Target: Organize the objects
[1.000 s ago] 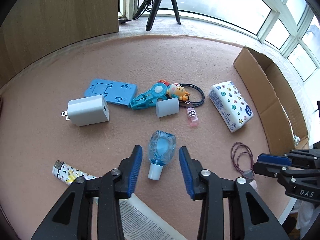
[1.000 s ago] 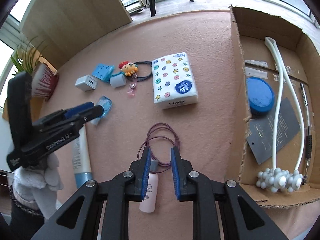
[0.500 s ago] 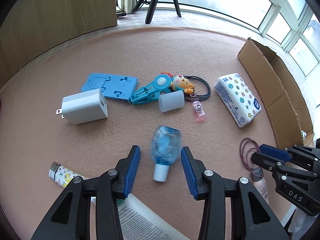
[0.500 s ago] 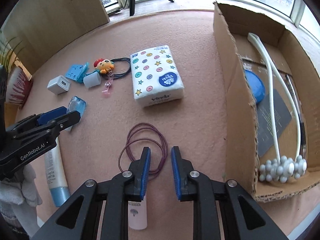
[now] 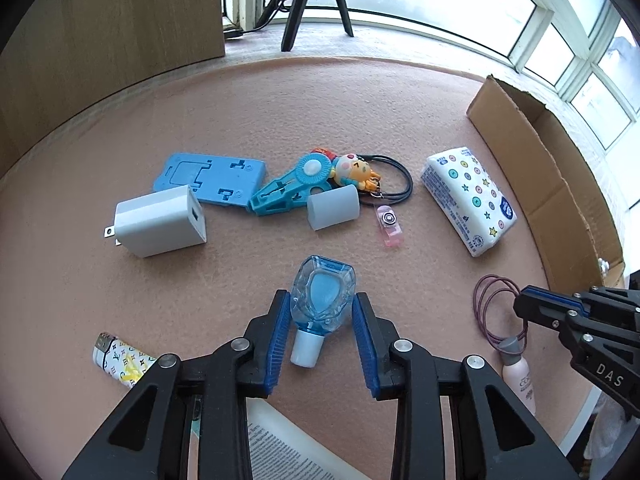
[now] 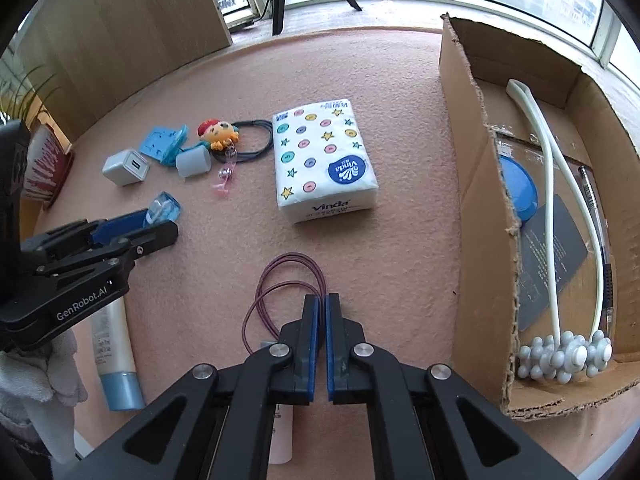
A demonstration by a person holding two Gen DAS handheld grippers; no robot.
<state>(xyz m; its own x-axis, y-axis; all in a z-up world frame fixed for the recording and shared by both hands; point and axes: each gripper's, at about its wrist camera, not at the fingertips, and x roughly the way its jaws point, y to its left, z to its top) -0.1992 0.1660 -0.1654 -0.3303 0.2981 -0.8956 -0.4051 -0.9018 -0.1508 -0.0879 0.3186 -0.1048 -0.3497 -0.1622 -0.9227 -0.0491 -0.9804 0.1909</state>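
Observation:
My left gripper (image 5: 322,308) is closed around a small clear blue bottle (image 5: 322,294) with a white cap, which lies on the pink mat; both pads touch its sides. It also shows in the right wrist view (image 6: 162,208). My right gripper (image 6: 322,310) is shut on the purple hair ties (image 6: 280,280), pinching the loops at their near end. The hair ties also show in the left wrist view (image 5: 490,304). A cardboard box (image 6: 472,184) stands at the right with a white massager (image 6: 560,240) and a blue disc (image 6: 518,190) inside.
On the mat lie a tissue pack (image 6: 324,164), a white charger (image 5: 158,220), a blue phone stand (image 5: 212,178), a blue clip (image 5: 288,190), a cartoon keychain (image 5: 356,170), a grey cap (image 5: 334,212), a patterned lighter (image 5: 120,360), a pink bottle (image 5: 518,376) and a cream tube (image 6: 114,360).
My left gripper moved forward and closed onto the blue bottle. My right gripper advanced over the hair ties and its jaws closed on them.

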